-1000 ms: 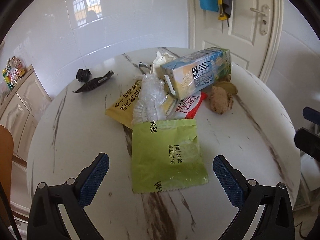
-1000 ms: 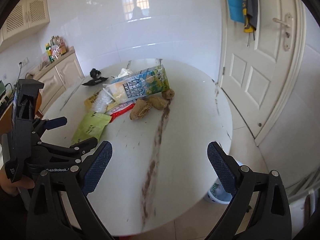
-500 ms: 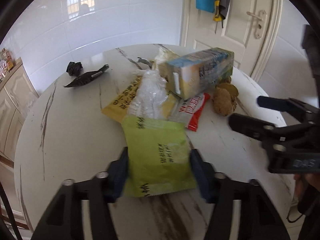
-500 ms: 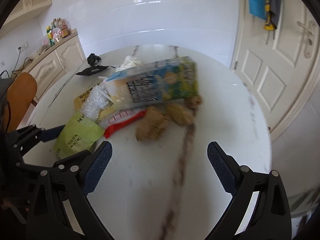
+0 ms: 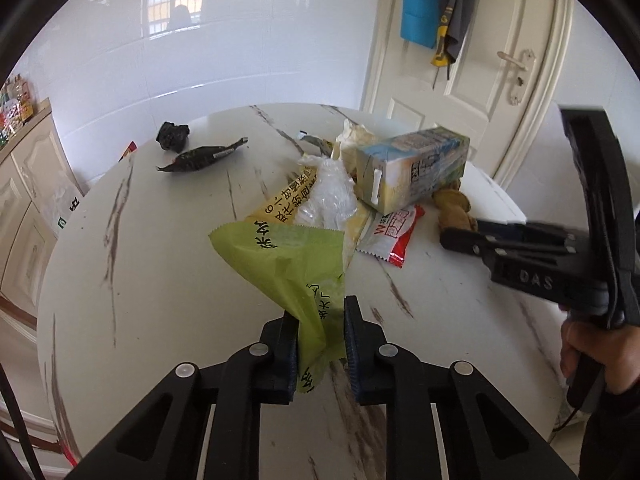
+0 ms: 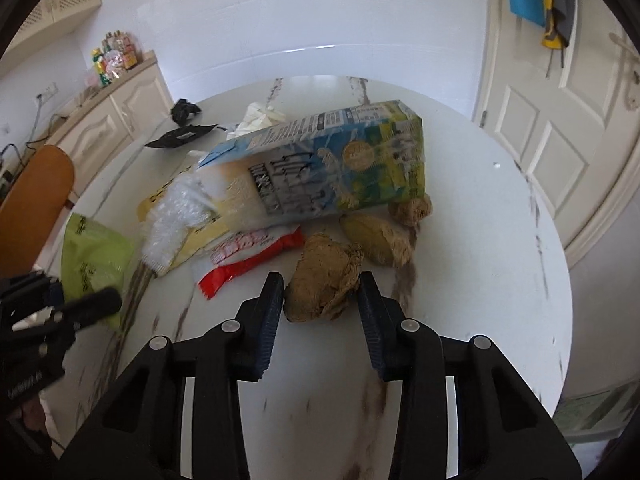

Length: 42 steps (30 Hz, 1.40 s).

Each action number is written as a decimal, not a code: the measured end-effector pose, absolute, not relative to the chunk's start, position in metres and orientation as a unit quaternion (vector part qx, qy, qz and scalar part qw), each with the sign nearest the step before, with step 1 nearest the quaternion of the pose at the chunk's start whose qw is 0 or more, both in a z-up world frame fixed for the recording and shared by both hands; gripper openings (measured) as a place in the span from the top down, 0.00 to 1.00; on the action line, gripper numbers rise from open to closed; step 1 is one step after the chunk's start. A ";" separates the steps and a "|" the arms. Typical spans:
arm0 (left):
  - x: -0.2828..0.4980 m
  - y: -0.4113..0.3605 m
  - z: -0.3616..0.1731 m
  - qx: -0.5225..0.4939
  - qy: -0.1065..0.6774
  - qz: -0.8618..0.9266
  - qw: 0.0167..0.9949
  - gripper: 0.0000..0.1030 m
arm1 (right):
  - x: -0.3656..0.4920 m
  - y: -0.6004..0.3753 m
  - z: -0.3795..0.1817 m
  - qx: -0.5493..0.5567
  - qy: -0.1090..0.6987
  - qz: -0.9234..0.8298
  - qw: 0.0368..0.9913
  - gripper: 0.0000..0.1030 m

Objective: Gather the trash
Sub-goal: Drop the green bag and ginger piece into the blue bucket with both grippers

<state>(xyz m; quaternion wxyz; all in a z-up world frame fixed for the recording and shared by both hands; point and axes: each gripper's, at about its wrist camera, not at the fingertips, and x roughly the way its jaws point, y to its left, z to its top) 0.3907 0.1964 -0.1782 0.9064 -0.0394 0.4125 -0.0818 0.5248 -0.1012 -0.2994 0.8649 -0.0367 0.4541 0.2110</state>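
My left gripper (image 5: 321, 334) is shut on a green snack bag (image 5: 292, 264) and crumples it, lifting its near end off the round marble table (image 5: 160, 280). The bag also shows in the right wrist view (image 6: 94, 256). My right gripper (image 6: 320, 300) has its jaws around a crumpled brown paper ball (image 6: 324, 276) on the table, both pads touching or nearly touching its sides. Behind lie a milk carton (image 6: 316, 168), a red and white wrapper (image 6: 248, 256), a yellow bag (image 5: 286, 204) and clear plastic (image 5: 330, 196).
Two more brown paper balls (image 6: 380, 234) lie by the carton. A black wrapper (image 5: 200, 157) and a black lump (image 5: 172, 135) sit at the far left of the table. A white door (image 5: 492, 64) stands right, cabinets (image 6: 116, 120) left, an orange chair (image 6: 32, 204) beside the table.
My left gripper closed on the green bag and crumpled it upward. My right gripper moved in over the table and narrowed its jaws around the nearest brown paper ball.
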 end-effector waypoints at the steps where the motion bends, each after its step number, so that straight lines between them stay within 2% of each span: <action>1: 0.386 0.196 -0.175 -0.043 0.410 -0.084 0.907 0.85 | 0.521 -0.104 -0.299 -0.031 0.453 0.215 0.865 0.65; 12: 0.344 0.147 -0.126 -0.025 0.377 -0.137 0.916 0.85 | 0.465 -0.155 -0.267 0.037 0.415 0.242 0.877 0.65; 24: 0.356 -0.019 -0.118 0.045 0.377 -0.241 0.893 0.86 | 0.409 -0.289 -0.240 0.083 0.367 0.174 0.910 0.65; 36: 0.451 -0.172 -0.186 0.125 0.423 -0.280 0.853 0.86 | 0.432 -0.419 -0.306 0.141 0.403 0.103 0.899 0.65; 41: 0.506 -0.206 -0.220 0.138 0.444 -0.258 0.847 0.79 | 0.462 -0.447 -0.350 0.156 0.430 0.097 0.884 0.65; 42: 0.514 -0.211 -0.225 0.137 0.450 -0.258 0.844 0.74 | 0.468 -0.451 -0.359 0.157 0.435 0.097 0.881 0.65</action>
